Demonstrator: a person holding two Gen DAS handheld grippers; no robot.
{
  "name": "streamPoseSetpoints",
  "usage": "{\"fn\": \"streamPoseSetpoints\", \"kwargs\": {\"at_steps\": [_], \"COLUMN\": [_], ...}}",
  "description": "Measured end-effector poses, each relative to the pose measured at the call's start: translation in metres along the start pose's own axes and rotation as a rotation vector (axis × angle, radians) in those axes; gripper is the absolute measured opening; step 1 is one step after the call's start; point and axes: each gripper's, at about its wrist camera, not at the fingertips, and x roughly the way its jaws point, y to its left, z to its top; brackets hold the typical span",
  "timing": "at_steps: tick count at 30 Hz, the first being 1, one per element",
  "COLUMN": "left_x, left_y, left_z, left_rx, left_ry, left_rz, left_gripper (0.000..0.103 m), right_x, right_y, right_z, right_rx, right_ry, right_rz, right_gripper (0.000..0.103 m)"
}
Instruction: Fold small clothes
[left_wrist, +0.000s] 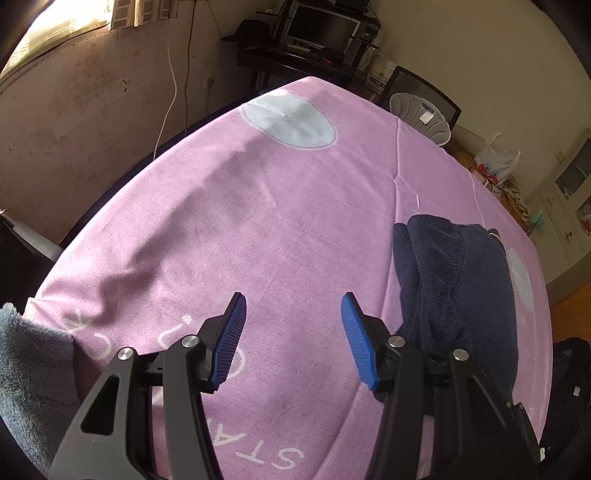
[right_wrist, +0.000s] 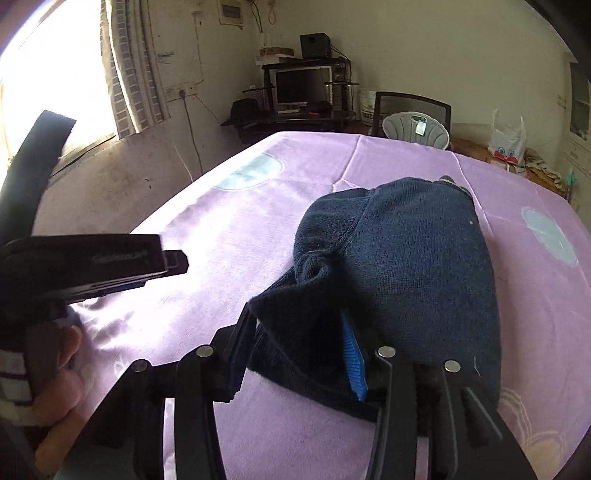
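- Right hand-held gripper (right_wrist: 299, 354): low at the near edge of the dark blue fleece garment (right_wrist: 406, 266), with a soft flap of it between the two fingers; looks clamped on that flap.
- Left hand-held gripper (left_wrist: 293, 339): fingers wide apart, nothing between them, up over bare pink cover.
- Dark blue fleece garment (left_wrist: 458, 288): lying in a puffy, bunched heap on the bench, to the right of the left hand-held gripper.
- Probably light, thick, floppy, not slippery and not breakable. Will sag and bunch when lifted.
- Best to pinch at an edge or corner, one on each side, not the fat middle.
- Pink cover (left_wrist: 258, 221) on the bench: soft too, so easy to pinch by mistake.
- White plastic bag (right_wrist: 508, 142) far at the back; cannot tell what is inside.
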Motion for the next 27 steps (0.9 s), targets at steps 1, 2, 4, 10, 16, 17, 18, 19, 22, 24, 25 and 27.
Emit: {"fn": "streamPoseSetpoints", "kwargs": {"at_steps": [1, 2, 4, 10, 16, 17, 18, 19, 22, 24, 25, 27], "left_x": [-0.002, -0.004, -0.009, -0.015, 0.031, 0.033, 0.033, 0.032, 0.031, 0.024, 0.017, -0.003], "left_y": [-0.004, -0.01, -0.022, -0.069, -0.083, -0.08, -0.079, -0.078, -0.078, -0.077, -0.078, -0.083], "left_z": [-0.001, -0.003, -0.007, -0.026, -0.038, -0.038, -0.037, -0.037, -0.039, -0.039, -0.038, -0.036], "left_rx": [0.015, 0.032, 0.081, 0.268, 0.361, 0.354, 0.352, 0.352, 0.36, 0.351, 0.346, 0.341], "left_ry": [-0.005, -0.009, -0.021, -0.079, 0.01, 0.009, 0.01, 0.014, 0.003, -0.014, -0.03, -0.081], "left_rz": [-0.02, -0.04, -0.078, -0.061, 0.089, 0.087, 0.086, 0.083, 0.093, 0.09, 0.083, 0.042], "left_gripper": [0.052, 0.052, 0.053, 0.063, 0.067, 0.069, 0.069, 0.069, 0.069, 0.068, 0.064, 0.063], "right_x": [-0.008, -0.02, -0.034, -0.047, -0.028, -0.026, -0.023, -0.022, -0.018, -0.019, -0.018, -0.02], "right_y": [-0.004, -0.009, -0.022, -0.076, -0.092, -0.093, -0.097, -0.1, -0.104, -0.104, -0.102, -0.105], "right_z": [-0.001, -0.003, -0.004, -0.001, -0.019, -0.022, -0.025, -0.026, -0.029, -0.03, -0.028, -0.021], "right_rx": [0.006, 0.018, 0.041, 0.119, 0.119, 0.125, 0.148, 0.16, 0.167, 0.167, 0.162, 0.173], "right_ry": [-0.012, -0.031, -0.057, -0.102, -0.051, -0.042, -0.034, -0.03, -0.022, -0.017, -0.012, 0.005], "right_rz": [0.016, 0.035, 0.048, -0.09, -0.072, -0.063, -0.045, -0.035, -0.008, -0.002, -0.002, 0.01], "right_gripper": [0.045, 0.045, 0.045, 0.022, 0.017, 0.017, 0.017, 0.017, 0.017, 0.017, 0.017, 0.016]}}
